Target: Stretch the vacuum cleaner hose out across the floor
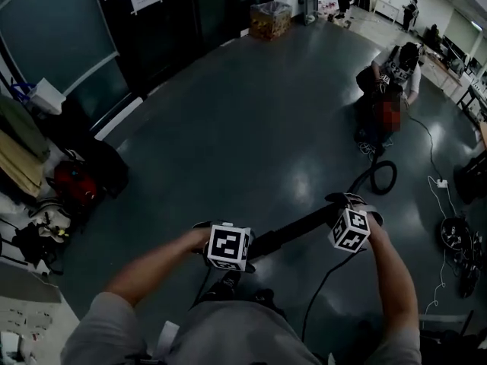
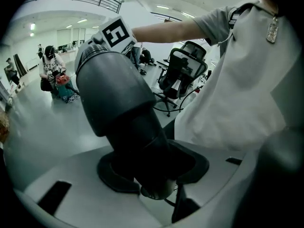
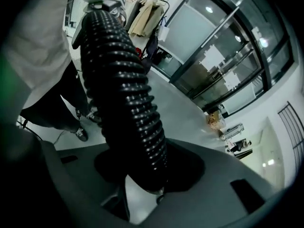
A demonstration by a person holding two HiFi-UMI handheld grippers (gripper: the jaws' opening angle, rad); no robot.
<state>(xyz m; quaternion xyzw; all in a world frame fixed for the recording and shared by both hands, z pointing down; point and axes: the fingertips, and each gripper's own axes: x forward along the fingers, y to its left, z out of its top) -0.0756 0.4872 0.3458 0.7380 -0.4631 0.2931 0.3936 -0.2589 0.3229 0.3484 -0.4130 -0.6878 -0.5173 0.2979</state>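
A black vacuum hose (image 1: 297, 230) runs between my two grippers at the bottom of the head view. Past the right one it loops (image 1: 383, 177) on the dark floor toward a red vacuum cleaner (image 1: 386, 112). My left gripper (image 1: 255, 248) is shut on the hose's smooth grey end tube (image 2: 118, 99), which fills the space between its jaws (image 2: 152, 170). The right gripper (image 1: 346, 207) is shut on the ribbed part of the hose (image 3: 118, 80), which passes through its jaws (image 3: 149, 170). The fingertips themselves are hidden behind the hose.
A person (image 1: 397, 67) crouches by the vacuum cleaner at the far right. Cables and a power strip (image 1: 441, 182) lie on the floor at right. An office chair (image 2: 183, 72) stands behind me. Bags and clothes (image 1: 46, 196) crowd the left wall by glass doors (image 1: 61, 36).
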